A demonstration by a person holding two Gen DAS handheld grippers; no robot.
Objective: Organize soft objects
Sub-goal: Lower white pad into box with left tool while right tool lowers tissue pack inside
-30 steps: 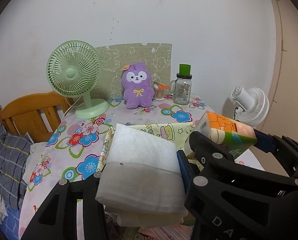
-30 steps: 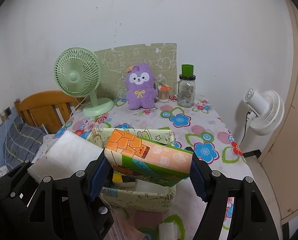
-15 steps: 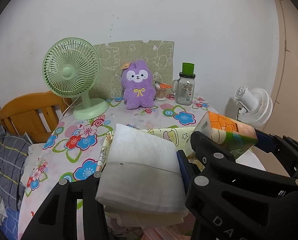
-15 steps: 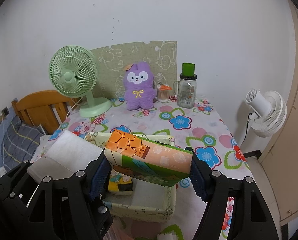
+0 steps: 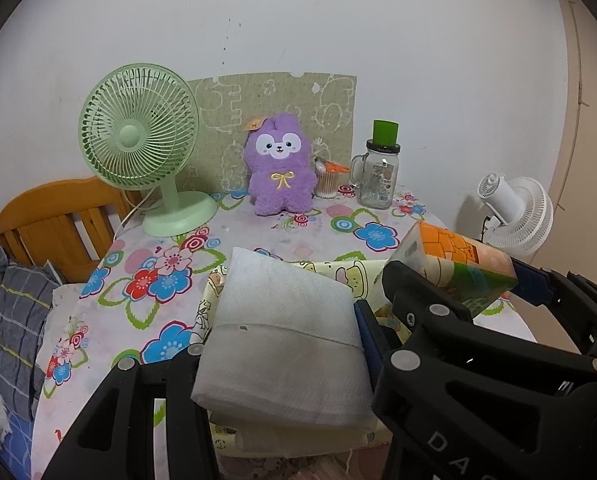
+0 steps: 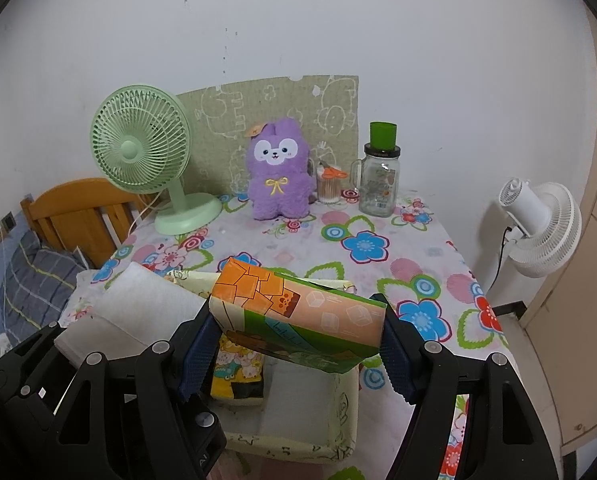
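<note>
My left gripper [image 5: 282, 344] is shut on a white tissue pack [image 5: 286, 336] and holds it above the left side of a pale yellow fabric box [image 6: 338, 412]. My right gripper [image 6: 298, 328] is shut on an orange and green tissue pack [image 6: 298, 316] and holds it over the same box. A yellow tissue pack [image 6: 238, 372] lies inside the box. The white pack also shows in the right wrist view [image 6: 138, 312], and the orange pack in the left wrist view [image 5: 458, 264]. A purple plush toy [image 6: 278, 172] sits at the back of the table.
The flowered tablecloth [image 6: 378, 248] covers the table. A green desk fan [image 6: 142, 152] stands back left, a glass jar with green lid [image 6: 380, 176] and a cotton swab cup [image 6: 329, 188] back right. A white fan [image 6: 538, 224] stands beyond the right edge, a wooden chair [image 6: 78, 216] on the left.
Both grippers have moved forward over the table with their packs still held. The box now lies lower and nearer under the packs in the right wrist view.
</note>
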